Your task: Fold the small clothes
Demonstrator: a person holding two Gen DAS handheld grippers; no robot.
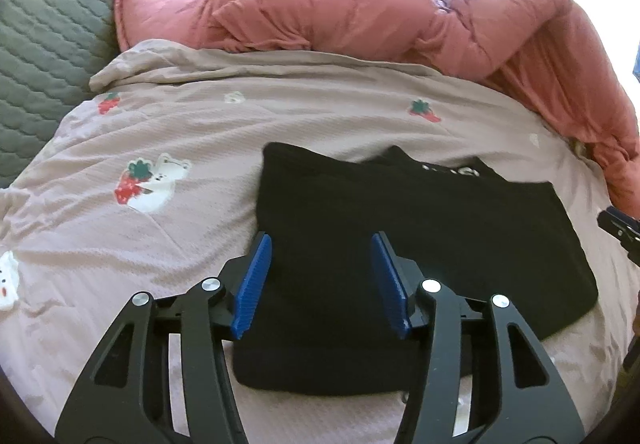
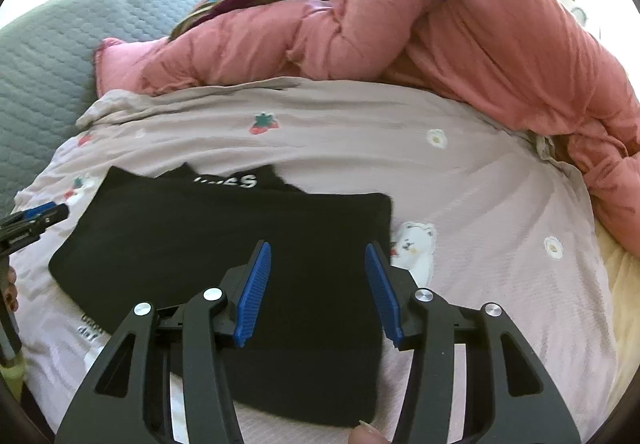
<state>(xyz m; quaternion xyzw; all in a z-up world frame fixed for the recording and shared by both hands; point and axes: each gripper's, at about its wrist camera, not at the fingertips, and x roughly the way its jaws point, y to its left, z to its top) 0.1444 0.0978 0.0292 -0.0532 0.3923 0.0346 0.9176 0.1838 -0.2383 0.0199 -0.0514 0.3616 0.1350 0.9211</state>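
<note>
One black garment lies on the strawberry-print bedsheet, already brought in to a rough rectangle; white lettering shows at its far edge. Both my tools hover over its near side: left gripper with fingers spread apart and holding nothing, right gripper the same. My judgement: side folds look done, and at least one more fold, near edge to far edge, remains. Far edge looks uneven and may need smoothing. Pink duvet is bunched beyond the sheet, well apart from the garment.
</note>
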